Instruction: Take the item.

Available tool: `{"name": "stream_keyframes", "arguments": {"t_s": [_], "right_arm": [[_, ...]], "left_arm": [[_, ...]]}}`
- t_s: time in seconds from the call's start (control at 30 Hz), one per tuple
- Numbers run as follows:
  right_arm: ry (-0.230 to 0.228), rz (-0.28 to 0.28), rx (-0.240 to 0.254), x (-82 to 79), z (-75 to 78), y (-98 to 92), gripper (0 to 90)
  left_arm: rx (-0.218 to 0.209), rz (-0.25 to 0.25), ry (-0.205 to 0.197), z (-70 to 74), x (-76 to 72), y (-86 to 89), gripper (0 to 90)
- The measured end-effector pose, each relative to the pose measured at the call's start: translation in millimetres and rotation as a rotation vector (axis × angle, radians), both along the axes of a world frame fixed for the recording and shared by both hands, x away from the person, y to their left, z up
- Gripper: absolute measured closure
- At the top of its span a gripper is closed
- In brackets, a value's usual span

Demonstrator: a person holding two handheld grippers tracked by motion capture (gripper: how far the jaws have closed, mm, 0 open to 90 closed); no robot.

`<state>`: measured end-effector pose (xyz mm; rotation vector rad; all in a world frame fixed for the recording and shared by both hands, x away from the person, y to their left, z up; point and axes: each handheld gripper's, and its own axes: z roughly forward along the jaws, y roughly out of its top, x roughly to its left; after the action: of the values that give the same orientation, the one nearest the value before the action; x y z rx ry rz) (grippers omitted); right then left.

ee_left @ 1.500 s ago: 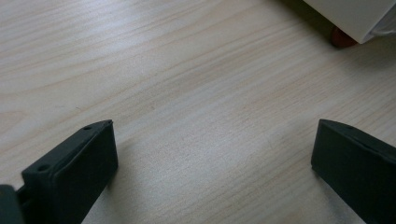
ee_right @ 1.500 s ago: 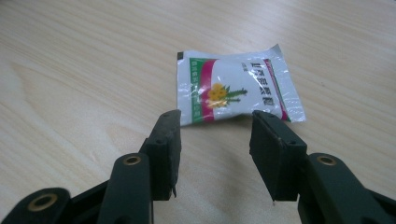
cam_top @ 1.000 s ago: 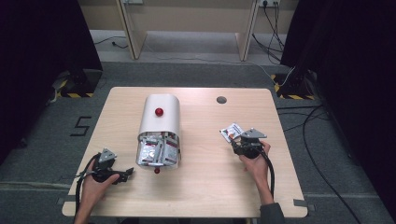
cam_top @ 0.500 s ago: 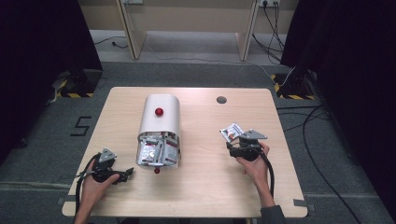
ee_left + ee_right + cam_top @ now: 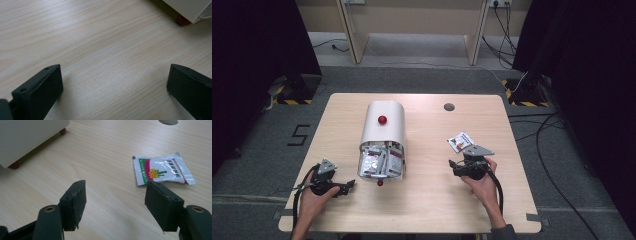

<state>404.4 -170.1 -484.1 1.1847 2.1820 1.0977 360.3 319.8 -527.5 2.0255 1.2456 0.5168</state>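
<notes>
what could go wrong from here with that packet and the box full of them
The right gripper has just been opening; nothing is between its jaws, and the white sachet with the yellow flower print lies flat on the wooden table just past one jaw. Flat, thin foil may slide rather than lift if regrasped. The white round-topped box is crammed with silver packets at its open end; pulling one could drag out others.

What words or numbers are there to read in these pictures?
"5": a dark mark on the grey floor left of the table.
Packet near the right tongs: printed lines beside a yellow flower, too blurred to read.
Packets in the white box: print too small to read.
</notes>
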Motion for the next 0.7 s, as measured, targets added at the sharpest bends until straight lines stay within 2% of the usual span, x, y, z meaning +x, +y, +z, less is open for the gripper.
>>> {"name": "stream_keyframes", "arguments": {"t_s": [0.47, 0.7], "right_arm": [[-0.005, 0.035, -0.005, -25.3, -1.5, 5.9, 30.7], [-0.014, 0.040, 0.010, -35.9, -1.9, 4.9, 27.5]], "left_arm": [[0.000, 0.000, 0.000, 0.0, 0.0, 0.0, 0.0], [0.000, 0.000, 0.000, 0.0, 0.0, 0.0, 0.0]]}}
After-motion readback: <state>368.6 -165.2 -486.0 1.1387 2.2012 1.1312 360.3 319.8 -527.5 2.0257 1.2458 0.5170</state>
